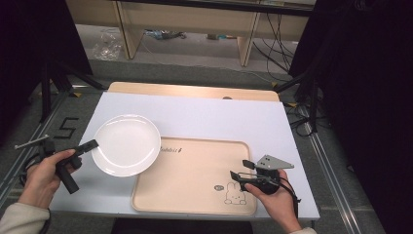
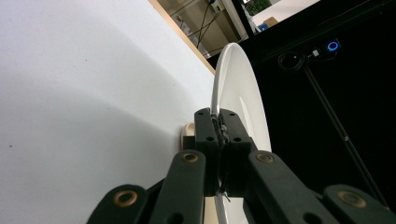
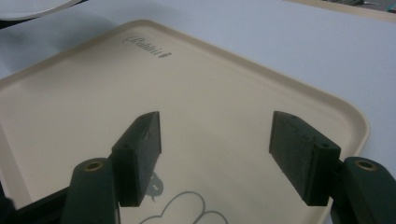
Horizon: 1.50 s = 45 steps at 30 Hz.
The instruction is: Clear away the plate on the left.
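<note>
Gripping the white plate (image 1: 126,144) by its left rim, the left gripper (image 1: 90,145) has its fingers (image 2: 205,135) clamped tight on the thin edge, as the left gripper view shows close up. Taking the beige tray (image 1: 195,178) as the landmark: the plate sits at the tray's upper left corner, its right edge overlapping that corner and the rest of it over the white bench (image 1: 204,114). The right gripper (image 1: 239,170) hovers over the tray's lower right part, just above the printed rabbit drawing (image 1: 234,193). Its fingers (image 3: 140,154) stand wide apart with nothing between them, only bare tray surface beyond. The left hand (image 1: 41,175) lies well left of the tray.
</note>
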{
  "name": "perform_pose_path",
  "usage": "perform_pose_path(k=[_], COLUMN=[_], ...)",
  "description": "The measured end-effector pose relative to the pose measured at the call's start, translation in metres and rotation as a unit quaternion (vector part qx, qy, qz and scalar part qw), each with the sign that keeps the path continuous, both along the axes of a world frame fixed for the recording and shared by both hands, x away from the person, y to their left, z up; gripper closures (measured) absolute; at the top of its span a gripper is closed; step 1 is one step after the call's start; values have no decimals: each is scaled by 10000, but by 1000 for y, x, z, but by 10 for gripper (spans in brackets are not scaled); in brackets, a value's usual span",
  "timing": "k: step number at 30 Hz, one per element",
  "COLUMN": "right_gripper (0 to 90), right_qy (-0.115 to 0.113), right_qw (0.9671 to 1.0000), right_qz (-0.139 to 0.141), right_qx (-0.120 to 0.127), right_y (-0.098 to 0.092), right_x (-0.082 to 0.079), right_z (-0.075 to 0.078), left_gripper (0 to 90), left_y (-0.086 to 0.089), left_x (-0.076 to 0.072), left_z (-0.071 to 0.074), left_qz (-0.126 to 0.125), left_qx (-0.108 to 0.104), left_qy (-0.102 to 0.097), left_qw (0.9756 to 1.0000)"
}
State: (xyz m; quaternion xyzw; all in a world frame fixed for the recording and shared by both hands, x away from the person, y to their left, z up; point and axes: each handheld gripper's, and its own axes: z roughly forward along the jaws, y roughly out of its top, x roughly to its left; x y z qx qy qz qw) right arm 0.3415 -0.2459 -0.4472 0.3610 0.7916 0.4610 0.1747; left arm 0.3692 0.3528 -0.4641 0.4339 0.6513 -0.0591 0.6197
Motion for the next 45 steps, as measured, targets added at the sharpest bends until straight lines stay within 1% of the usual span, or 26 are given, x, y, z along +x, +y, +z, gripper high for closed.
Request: perform_pose_path(k=[2,3,4,6,8,9,11,12,13,17,18,19,20,22,23,24,26,27,29,30,31,32,38,40,43,45], right_gripper=[349,350,350,350,350,350,350,350,350,350,350,350,350,350,350,350,350,350,350,350,350,350,350,350,350,351], right_qy=[20,-17,-8,18,-4,47,44,72,72,8,5,50,-18,-12,-21,49,102,45,58,-15,-23,-23,-20,-17,-15,-15], right_qw=[10000,10000,10000,10000,10000,10000,10000,10000,10000,10000,10000,10000,10000,10000,10000,10000,9999,10000,10000,10000,10000,10000,10000,10000,10000,10000], right_qz=[32,20,-22,15,-21,-14,-58,29,29,-19,-7,-11,-21,-3,-23,-51,-43,-48,-33,-20,2,7,9,4,14,-25], right_qx=[58,82,-39,48,-18,2,37,34,34,-45,-20,74,-69,-9,-68,53,56,49,52,-69,25,38,44,52,46,-50], right_y=[0,1,0,1,0,0,0,-1,-1,-1,0,1,-2,-1,-2,0,0,0,0,-2,-1,-1,-1,-1,-1,-2], right_x=[0,0,-1,-1,-1,-1,-2,-1,-1,-1,-1,-1,0,0,0,-1,-2,-1,-1,0,0,0,0,0,0,-1], right_z=[0,-1,1,0,1,1,1,1,1,1,1,0,1,1,2,1,2,1,1,2,0,0,0,0,0,2], left_gripper=[871,871,871,871,870,871,871,870,870,871,871,871,870,870,870,871,870,870,870,870,870,870,870,869,869,868], left_y=[-2,-3,-4,-5,-7,-7,-9,-10,-10,-13,-14,-15,-16,-17,-18,-18,-20,-20,-21,-21,-21,-22,-23,-24,-26,-26], left_x=[0,0,1,1,1,1,2,2,2,3,4,4,4,4,4,4,4,4,5,5,5,5,5,4,4,3], left_z=[0,0,0,0,0,0,0,1,1,1,1,1,1,0,0,0,1,1,1,0,0,0,0,0,0,1], left_qz=[-19,-38,-48,-61,-69,-90,-102,-117,-127,-165,-165,-168,-174,-193,-207,-215,-214,-219,-226,-223,-228,-235,-274,-280,-313,-331], left_qx=[6,27,29,45,78,88,86,92,107,84,84,72,90,74,81,63,55,71,76,73,77,92,53,45,57,88], left_qy=[-2,2,4,20,31,18,17,18,16,11,17,31,49,73,99,98,94,86,73,77,80,98,70,98,87,85], left_qw=[10000,10000,10000,10000,9999,9999,9999,9999,9999,9998,9998,9998,9998,9998,9997,9997,9997,9997,9997,9997,9997,9996,9996,9995,9995,9994])
